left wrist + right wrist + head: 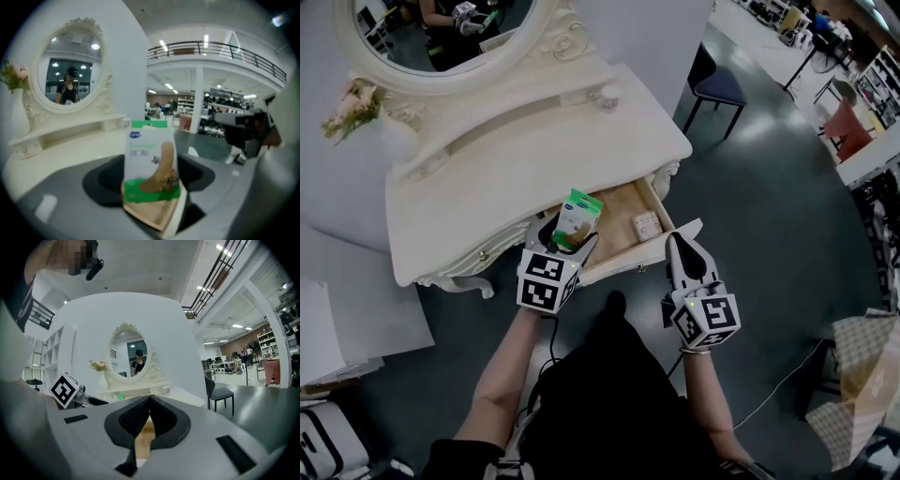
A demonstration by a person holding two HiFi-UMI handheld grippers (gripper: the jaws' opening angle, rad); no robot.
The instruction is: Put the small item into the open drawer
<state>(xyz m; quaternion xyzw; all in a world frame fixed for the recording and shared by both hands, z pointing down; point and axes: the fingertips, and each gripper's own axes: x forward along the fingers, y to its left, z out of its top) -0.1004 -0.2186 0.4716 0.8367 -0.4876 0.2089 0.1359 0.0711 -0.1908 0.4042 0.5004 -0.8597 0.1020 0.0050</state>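
Observation:
My left gripper (pixel 567 239) is shut on a small white and green packet (pixel 578 217), which stands upright between the jaws (pixel 149 164). It hangs over the left part of the open drawer (pixel 623 211) of the cream dressing table (pixel 516 150). The drawer's wooden corner (pixel 154 216) shows just under the packet. A small pale box (pixel 645 225) lies inside the drawer at the right. My right gripper (pixel 680 248) is shut and empty, its tips close to the drawer's front right corner. In the right gripper view, the right gripper (pixel 149 401) has its pads together with wood (pixel 143 441) behind.
An oval mirror (pixel 450 37) and a vase of flowers (pixel 352 108) stand at the back of the table. A dark chair (pixel 717 89) is on the floor at the right. A white slab (pixel 366 319) lies at the left. A cable runs across the floor by my feet.

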